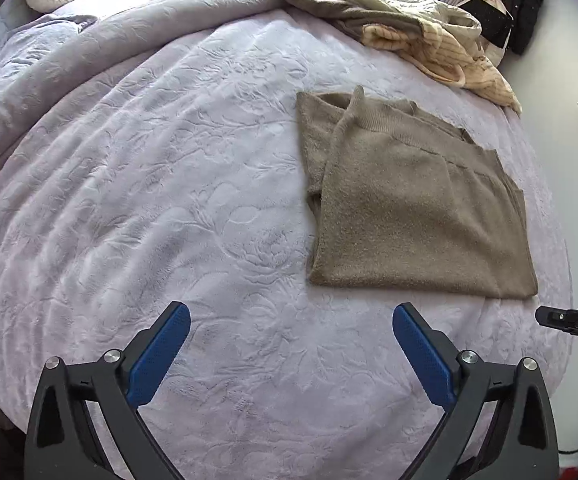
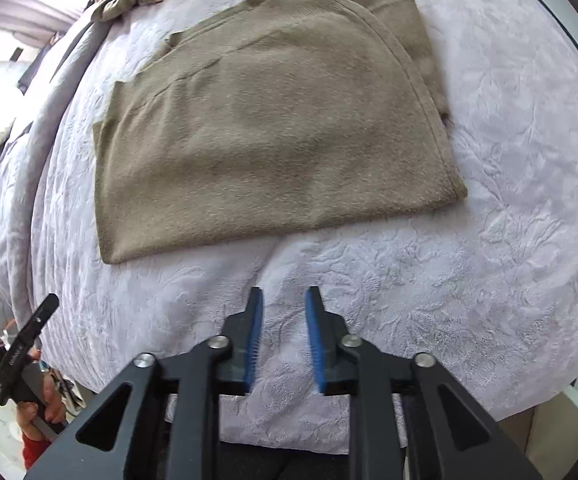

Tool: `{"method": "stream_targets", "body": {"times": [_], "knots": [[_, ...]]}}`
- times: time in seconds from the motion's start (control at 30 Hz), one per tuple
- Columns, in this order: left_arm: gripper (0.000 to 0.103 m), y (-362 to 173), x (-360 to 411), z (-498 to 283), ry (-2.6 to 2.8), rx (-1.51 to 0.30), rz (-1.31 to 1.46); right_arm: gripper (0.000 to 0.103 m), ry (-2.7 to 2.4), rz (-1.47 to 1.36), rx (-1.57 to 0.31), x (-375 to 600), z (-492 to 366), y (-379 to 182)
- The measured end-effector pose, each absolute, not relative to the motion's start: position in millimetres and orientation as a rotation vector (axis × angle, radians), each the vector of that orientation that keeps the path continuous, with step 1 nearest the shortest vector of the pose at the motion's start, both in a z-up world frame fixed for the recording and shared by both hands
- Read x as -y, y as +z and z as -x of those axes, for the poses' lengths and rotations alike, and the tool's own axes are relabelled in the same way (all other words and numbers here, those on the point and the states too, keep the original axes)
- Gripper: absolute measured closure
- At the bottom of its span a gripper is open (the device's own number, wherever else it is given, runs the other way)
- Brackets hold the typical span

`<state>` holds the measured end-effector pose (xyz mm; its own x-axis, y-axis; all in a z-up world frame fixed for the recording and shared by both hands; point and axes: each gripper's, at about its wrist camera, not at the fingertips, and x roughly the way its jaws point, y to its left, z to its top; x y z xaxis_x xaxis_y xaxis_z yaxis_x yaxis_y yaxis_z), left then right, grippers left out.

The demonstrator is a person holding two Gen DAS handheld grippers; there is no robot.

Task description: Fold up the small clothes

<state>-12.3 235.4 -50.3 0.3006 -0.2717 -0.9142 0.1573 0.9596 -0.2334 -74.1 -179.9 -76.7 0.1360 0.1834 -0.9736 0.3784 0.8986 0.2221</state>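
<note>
The brown sweater (image 1: 417, 204) lies flat on the bed (image 1: 149, 200), already folded at least once: its sides are turned in and the ribbed hem or collar band lies across the top layer, so the step in hand looks like a pause between folds. The left gripper (image 1: 291, 314) hangs over bare bedspread just short of the sweater's near edge, its blue pads (image 1: 161, 356) spread wide and holding nothing. The right gripper (image 2: 284, 296) is also short of the near edge, its fingers close together but with a clear gap and no cloth between them.

If another fold is wanted, the next move calls for both grippers to pinch the two near corners of the sweater and carry that edge over to the far one (the knit looks thick and soft, so a shallow pinch may catch only the top layer).

A pile of other clothes (image 1: 409, 28) sits at the far corner of the bed, partly cut off. How many layers the sweater has underneath cannot be told. The small dark tuft at its right edge (image 2: 447, 120) is too small to identify.
</note>
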Motion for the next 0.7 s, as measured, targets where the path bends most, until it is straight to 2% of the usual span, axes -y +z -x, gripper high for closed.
{"method": "stream_targets", "body": {"times": [0.03,0.1,0.23,0.5,0.7], "knots": [[0.002,-48.1,-237.8,13.1,-0.275,-1.227,0.106,0.050,-0.144,-0.464,-1.436,174.7,72.2,-73.2],[0.002,-43.9,-243.2,14.4,-0.259,-1.218,0.098,0.047,-0.139,-0.445,-1.419,164.1,68.9,-66.5],[0.002,-29.8,-255.2,15.8,-0.236,-1.184,0.117,0.031,-0.120,-0.396,-1.355,144.5,64.2,-47.0],[0.002,1.1,-275.0,42.6,-0.168,-1.138,0.215,0.031,-0.081,-0.290,-1.257,137.4,85.0,-4.9],[0.002,37.2,-263.8,110.8,-0.135,-1.051,0.219,0.031,-0.058,-0.336,-1.196,166.3,136.0,13.2]]}}
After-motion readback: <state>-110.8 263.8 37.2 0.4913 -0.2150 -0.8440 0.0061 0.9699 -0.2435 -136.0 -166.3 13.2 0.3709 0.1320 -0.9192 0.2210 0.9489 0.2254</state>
